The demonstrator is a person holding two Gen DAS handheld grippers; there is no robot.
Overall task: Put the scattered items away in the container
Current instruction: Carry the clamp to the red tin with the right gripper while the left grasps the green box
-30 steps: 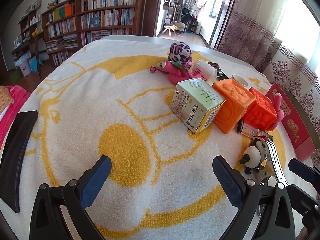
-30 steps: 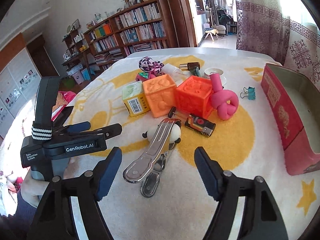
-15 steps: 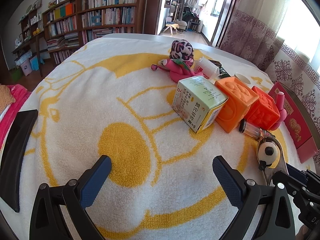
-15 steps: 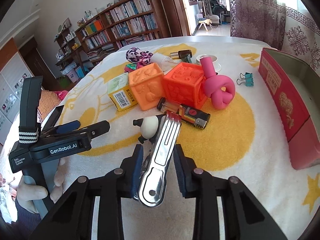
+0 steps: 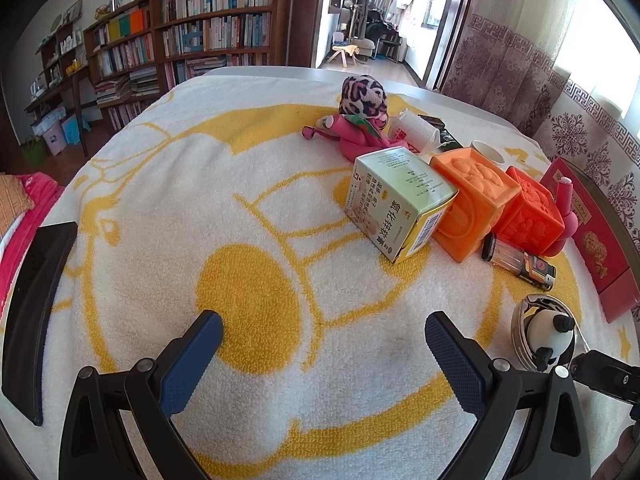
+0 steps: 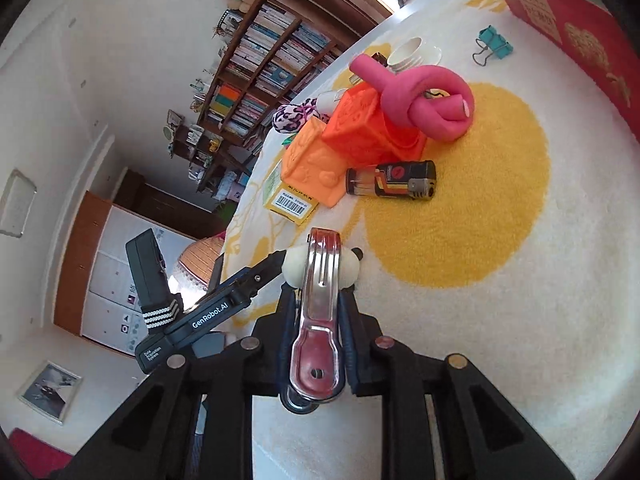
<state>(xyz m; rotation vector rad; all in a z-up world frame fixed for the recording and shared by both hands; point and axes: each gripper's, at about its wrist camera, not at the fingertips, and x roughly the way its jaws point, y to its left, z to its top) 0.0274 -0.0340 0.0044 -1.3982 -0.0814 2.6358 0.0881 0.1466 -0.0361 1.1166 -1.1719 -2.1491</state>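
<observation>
My right gripper [image 6: 318,340] is shut on a metal clip with a panda figure [image 6: 320,300] and holds it lifted and tilted above the towel; the clip also shows at the lower right of the left wrist view [image 5: 546,334]. My left gripper [image 5: 320,356] is open and empty over the yellow-and-white towel [image 5: 248,280]. The red container [image 6: 568,28] stands at the far right, also in the left wrist view [image 5: 600,240]. Scattered items lie between: a lighter [image 6: 392,180], two orange cubes [image 6: 360,128], a pink knotted tube [image 6: 424,104], a green box [image 5: 396,200].
A teal binder clip [image 6: 494,46] lies near the container. A leopard-print plush [image 5: 362,98], a white bottle [image 5: 414,130] and a small white cup [image 5: 486,152] sit at the back. A dark strip [image 5: 36,312] lies at the towel's left edge. Bookshelves stand behind.
My right gripper closed on the metal panda clip, then lifted and tilted it off the towel. The left gripper stayed open and nearly still.
</observation>
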